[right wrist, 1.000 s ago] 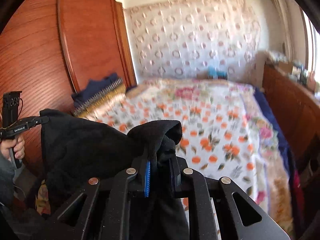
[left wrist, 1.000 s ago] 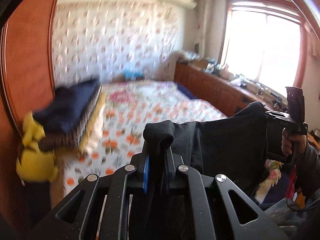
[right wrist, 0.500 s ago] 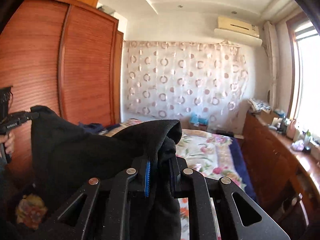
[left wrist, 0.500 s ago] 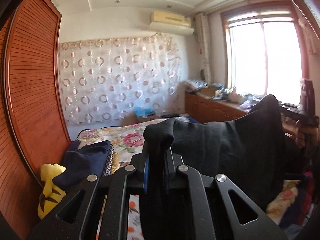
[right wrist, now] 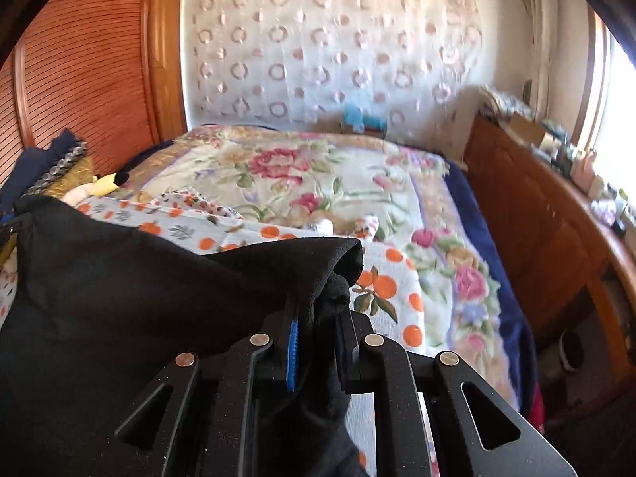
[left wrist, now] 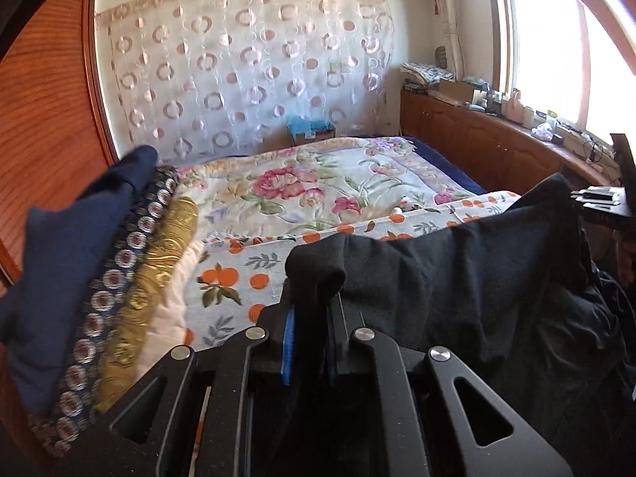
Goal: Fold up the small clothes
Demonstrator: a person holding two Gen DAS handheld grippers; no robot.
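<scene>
Black garment point(left wrist: 457, 278) stretched sideways between left gripper point(left wrist: 310, 318), right gripper point(right wrist: 318, 326)

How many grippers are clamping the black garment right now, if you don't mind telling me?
2. The left gripper pinches one bunched corner of the black garment; the right gripper pinches the opposite corner. None seems hidden.

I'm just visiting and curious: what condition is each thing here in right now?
Black garment: unfolded, stretched between both grippers, over the bed.
Left gripper: shut on garment.
Right gripper: shut on garment.
Orange-print sheet: spread, rumpled.
Folded bedding stack: piled by wardrobe.
</scene>
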